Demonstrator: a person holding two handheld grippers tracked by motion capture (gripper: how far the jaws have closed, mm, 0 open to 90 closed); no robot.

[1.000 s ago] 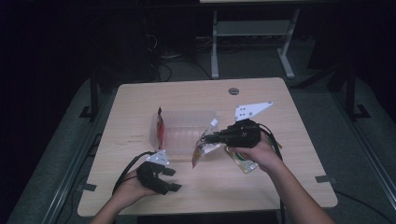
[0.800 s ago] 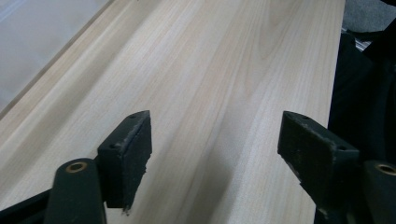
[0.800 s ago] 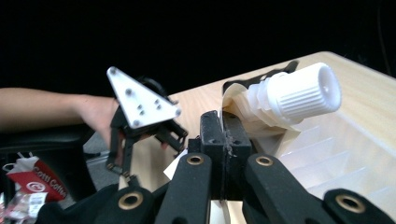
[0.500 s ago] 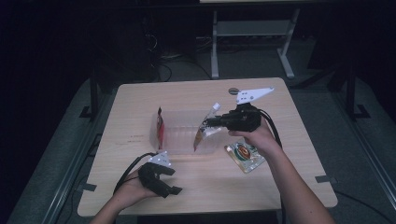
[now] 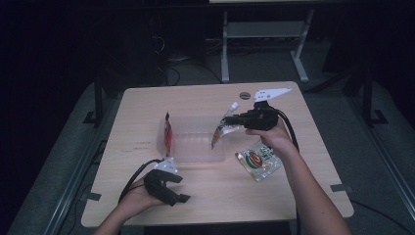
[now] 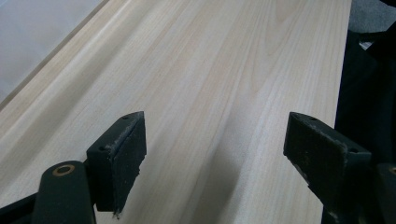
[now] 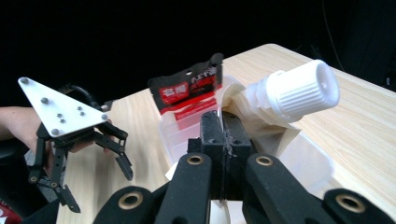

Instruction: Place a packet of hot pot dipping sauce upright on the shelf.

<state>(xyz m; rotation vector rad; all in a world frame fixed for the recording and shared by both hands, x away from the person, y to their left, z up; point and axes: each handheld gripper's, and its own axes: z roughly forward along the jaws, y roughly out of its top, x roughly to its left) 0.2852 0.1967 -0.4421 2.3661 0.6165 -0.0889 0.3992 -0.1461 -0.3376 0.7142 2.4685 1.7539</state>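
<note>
Dim high view, room sunk in black, only the pale table (image 5: 205, 196) catching light; both gripper views brighter, the left one throwing soft jaw shadows on the wood, nearest jaws slightly soft

One clear container (image 5: 195, 142) is counted on the tabletop (image 5: 147, 103). Two pouches are counted at it: one red packet (image 5: 168, 137) and one spouted pouch (image 5: 222, 131). One small clear box (image 5: 258, 162) is counted just beside it.

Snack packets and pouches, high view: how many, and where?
3. A red-and-black foil packet stands at the clear plastic tub's left end; a white-capped spouted pouch is clamped in the right hand-held gripper over the tub; a clear wrapped packet lies on the table right of it.
</note>
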